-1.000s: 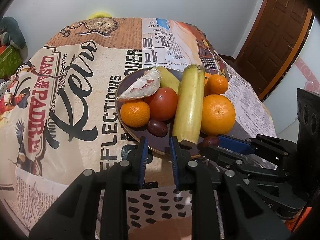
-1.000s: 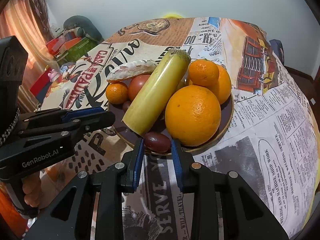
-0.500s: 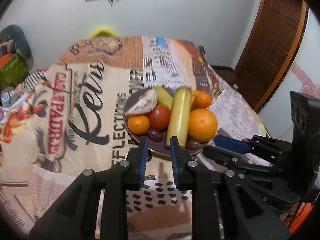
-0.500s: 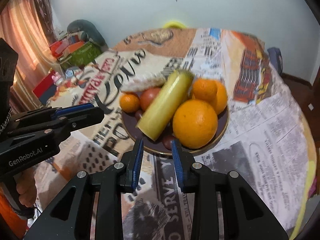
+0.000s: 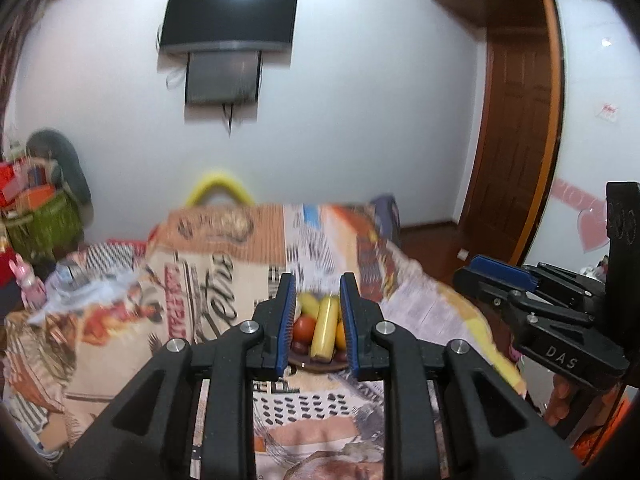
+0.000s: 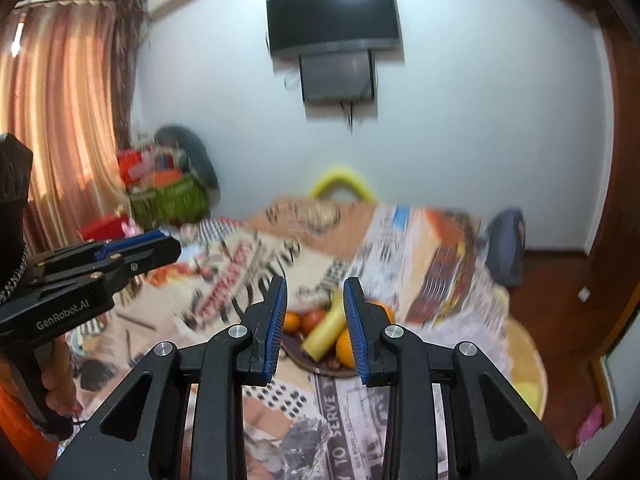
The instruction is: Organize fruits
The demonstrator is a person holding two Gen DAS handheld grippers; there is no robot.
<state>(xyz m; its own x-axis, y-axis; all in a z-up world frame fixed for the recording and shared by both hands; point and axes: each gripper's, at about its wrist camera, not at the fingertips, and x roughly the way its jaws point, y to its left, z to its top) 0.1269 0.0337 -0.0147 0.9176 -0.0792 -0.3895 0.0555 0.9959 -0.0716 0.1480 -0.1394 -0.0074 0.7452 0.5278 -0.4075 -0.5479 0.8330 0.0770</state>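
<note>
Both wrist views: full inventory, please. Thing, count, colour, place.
plate: one, dark, on the table, holds the fruit
banana: one, yellow, across the plate
oranges: at least two visible, orange, on the plate
tomato: one, red, on the plate
tablecloth: one, newspaper print, covers the table
TV: one, black, on the white wall
curtain: one, striped orange, far left
door: one, brown wood, right
left gripper: black, blue fingers, holding nothing
right gripper: same, holding nothing
</note>
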